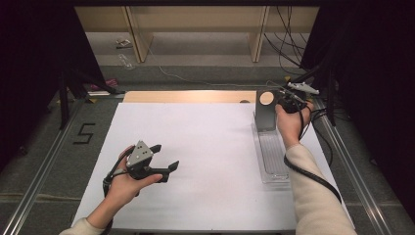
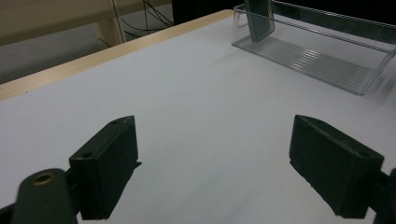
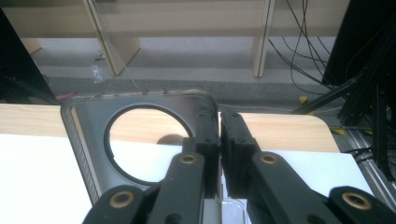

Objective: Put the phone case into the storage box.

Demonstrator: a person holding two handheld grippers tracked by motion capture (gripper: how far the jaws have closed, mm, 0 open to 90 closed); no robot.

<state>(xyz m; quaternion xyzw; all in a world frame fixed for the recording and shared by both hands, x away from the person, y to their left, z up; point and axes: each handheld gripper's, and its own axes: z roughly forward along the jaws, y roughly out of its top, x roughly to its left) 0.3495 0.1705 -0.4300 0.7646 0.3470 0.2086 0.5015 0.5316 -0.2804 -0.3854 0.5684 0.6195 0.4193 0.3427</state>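
Right gripper [image 1: 289, 100] clamped shut on the edge of the grey plate with a round hole [image 1: 265, 109] — plate stands upright at the far end of the clear tray [image 1: 272, 155], near the table's [image 1: 195, 147] far right corner. Tray's long axis runs near-to-far along the right edge. Left gripper [image 1: 164, 159] wide open, nothing in it, hovering near the near left corner — well apart from the plate. Right hand is the one on it; next move likely goes along the tray's length.
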